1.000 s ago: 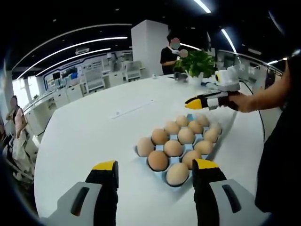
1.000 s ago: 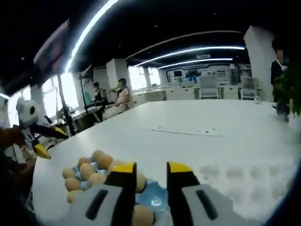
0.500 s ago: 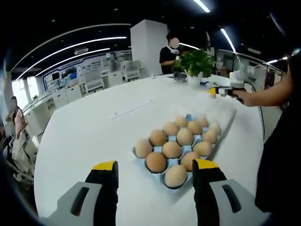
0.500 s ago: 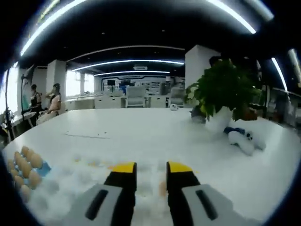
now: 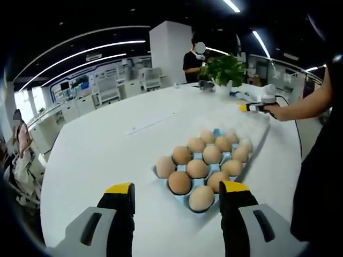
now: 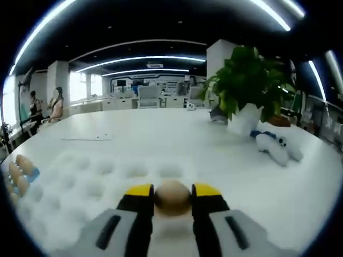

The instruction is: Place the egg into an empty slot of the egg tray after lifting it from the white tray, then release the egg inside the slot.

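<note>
Eggs: eleven in egg tray (image 5: 158, 172), one (image 6: 172, 196) on white tray (image 6: 80, 182).

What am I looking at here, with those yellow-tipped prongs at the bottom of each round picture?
Those prongs are hand-held claws: a person holds one in each hand, and a fisheye camera rides on each. In the left gripper view, the left claw is open above a white table, in front of a blue egg tray nearly full of brown eggs. The right claw shows far off, in the person's hand. In the right gripper view, the right claw has an egg between its tips, over a white tray of hollows. Behind stand a potted plant and a soft toy.
</note>
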